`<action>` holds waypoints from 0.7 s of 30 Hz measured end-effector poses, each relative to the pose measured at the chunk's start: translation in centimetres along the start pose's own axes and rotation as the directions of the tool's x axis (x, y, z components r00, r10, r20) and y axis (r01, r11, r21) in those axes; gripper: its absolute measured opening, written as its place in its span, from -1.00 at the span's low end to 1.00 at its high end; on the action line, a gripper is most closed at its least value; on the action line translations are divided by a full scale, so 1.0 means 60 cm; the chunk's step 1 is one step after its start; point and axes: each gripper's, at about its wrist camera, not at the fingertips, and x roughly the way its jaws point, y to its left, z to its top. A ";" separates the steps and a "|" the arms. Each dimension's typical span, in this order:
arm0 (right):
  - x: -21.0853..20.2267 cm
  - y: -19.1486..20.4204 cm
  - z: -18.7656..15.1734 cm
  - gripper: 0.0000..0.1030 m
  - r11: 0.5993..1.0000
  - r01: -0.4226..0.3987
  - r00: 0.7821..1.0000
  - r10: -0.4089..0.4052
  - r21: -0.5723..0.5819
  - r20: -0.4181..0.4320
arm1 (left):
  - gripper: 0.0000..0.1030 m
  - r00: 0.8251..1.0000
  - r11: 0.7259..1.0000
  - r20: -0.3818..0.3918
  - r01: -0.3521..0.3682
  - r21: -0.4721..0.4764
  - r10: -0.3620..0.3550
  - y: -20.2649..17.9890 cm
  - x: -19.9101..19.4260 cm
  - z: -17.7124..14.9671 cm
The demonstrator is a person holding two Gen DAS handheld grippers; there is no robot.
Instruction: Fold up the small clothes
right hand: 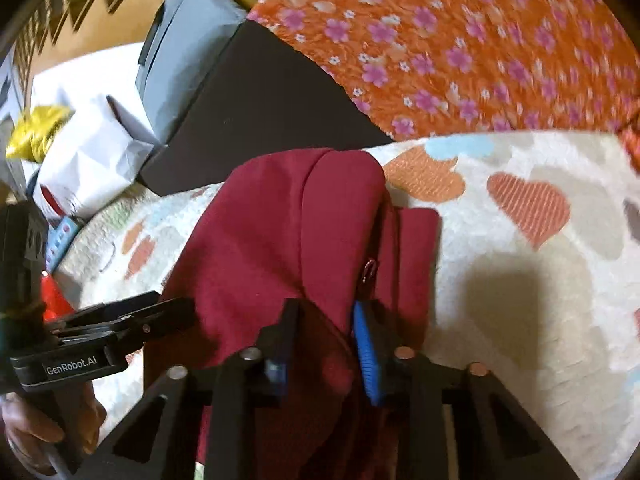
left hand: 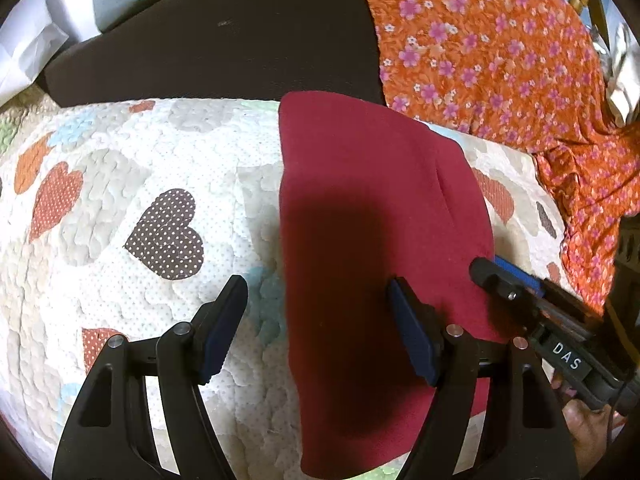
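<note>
Left tongs (left hand: 316, 300) gape over the maroon garment (left hand: 360, 208); right tongs (right hand: 324, 320) pinch its fold beside orange floral cloth (right hand: 460, 40).

Heart quilt (left hand: 140, 200); orange floral fabric (left hand: 500, 60); black cushion (left hand: 220, 40).

Home bedroom: heart-patterned quilt (left hand: 120, 208), floral bedspread (left hand: 500, 52).

Only two bits of readable text here: white "DAS" lettering on the black plastic right gripper (left hand: 496, 270) body, and "GenRobot.AI" in white on the side of the black plastic left gripper (right hand: 176, 314).
</note>
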 end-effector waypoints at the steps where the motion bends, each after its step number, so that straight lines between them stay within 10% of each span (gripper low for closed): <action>1: -0.004 0.002 0.002 -0.62 1.000 0.009 1.000 -0.009 -0.005 0.003 | 0.42 1.000 1.000 0.001 -0.001 0.005 0.001 -0.001 0.001 -0.001; 8: 0.001 -0.012 -0.007 -0.64 0.998 0.001 1.000 0.001 0.061 -0.022 | 0.49 1.000 1.000 -0.009 -0.004 0.022 0.004 -0.005 0.005 -0.005; 14: -0.033 -0.022 0.010 0.10 0.990 -0.046 0.999 0.044 0.132 0.021 | 0.49 1.000 1.000 -0.019 0.018 -0.001 -0.018 0.002 0.003 -0.002; 21: -0.016 -0.050 0.007 0.18 0.983 -0.026 0.999 0.031 0.184 -0.023 | 0.51 0.993 0.993 -0.044 0.102 -0.065 -0.105 0.020 0.014 0.003</action>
